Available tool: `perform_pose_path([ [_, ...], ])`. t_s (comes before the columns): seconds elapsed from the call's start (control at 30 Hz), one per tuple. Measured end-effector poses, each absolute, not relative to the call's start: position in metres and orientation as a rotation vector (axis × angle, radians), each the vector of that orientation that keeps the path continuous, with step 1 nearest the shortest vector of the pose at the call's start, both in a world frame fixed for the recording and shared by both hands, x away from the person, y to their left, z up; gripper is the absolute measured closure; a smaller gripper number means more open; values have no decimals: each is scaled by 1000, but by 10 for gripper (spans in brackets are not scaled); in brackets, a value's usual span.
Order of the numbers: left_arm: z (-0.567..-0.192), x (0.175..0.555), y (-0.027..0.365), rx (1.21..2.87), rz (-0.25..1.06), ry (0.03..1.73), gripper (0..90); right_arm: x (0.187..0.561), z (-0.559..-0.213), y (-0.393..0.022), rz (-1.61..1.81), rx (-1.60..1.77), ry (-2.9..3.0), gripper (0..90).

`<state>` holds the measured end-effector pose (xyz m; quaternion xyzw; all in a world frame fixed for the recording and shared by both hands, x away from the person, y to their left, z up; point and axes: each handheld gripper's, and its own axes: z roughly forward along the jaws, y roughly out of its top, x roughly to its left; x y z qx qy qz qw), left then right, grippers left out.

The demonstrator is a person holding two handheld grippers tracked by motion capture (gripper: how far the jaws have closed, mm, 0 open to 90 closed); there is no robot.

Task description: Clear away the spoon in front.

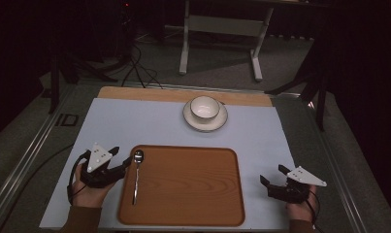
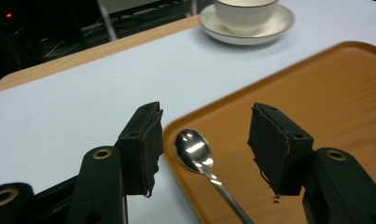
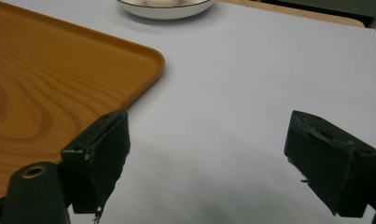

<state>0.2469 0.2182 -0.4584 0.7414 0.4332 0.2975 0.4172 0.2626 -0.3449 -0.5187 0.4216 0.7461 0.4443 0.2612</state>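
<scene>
One spoon (image 1: 137, 174) lies flat on the tray's (image 1: 183, 221) left side, released. Left tool (image 1: 119, 160) stands apart over its bowl, gripping nothing; right tool (image 1: 275, 175) open, idle. Farther off, cup (image 1: 204, 108) and saucer (image 1: 205, 126) remain untouched, likely next.

Pale blue table (image 1: 135, 124), wooden tray (image 1: 193, 187), saucer (image 1: 205, 122) beyond

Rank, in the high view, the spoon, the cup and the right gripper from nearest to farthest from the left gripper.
1. spoon: lying on the tray's left edge, just beside the left gripper.
2. cup: on its saucer at the far middle of the table.
3. right gripper: past the tray's right side.
</scene>
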Motion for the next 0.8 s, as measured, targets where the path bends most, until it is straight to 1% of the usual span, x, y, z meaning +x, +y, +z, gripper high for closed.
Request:
perform_pose_path([
  [0.4,-470,275,239,1773,743,1209,427,262,-519,-345,1204,1144,2016,140],
  [0.8,-490,284,262,1686,705,1341,418,262,-518,-346,1203,1143,2015,140],
])
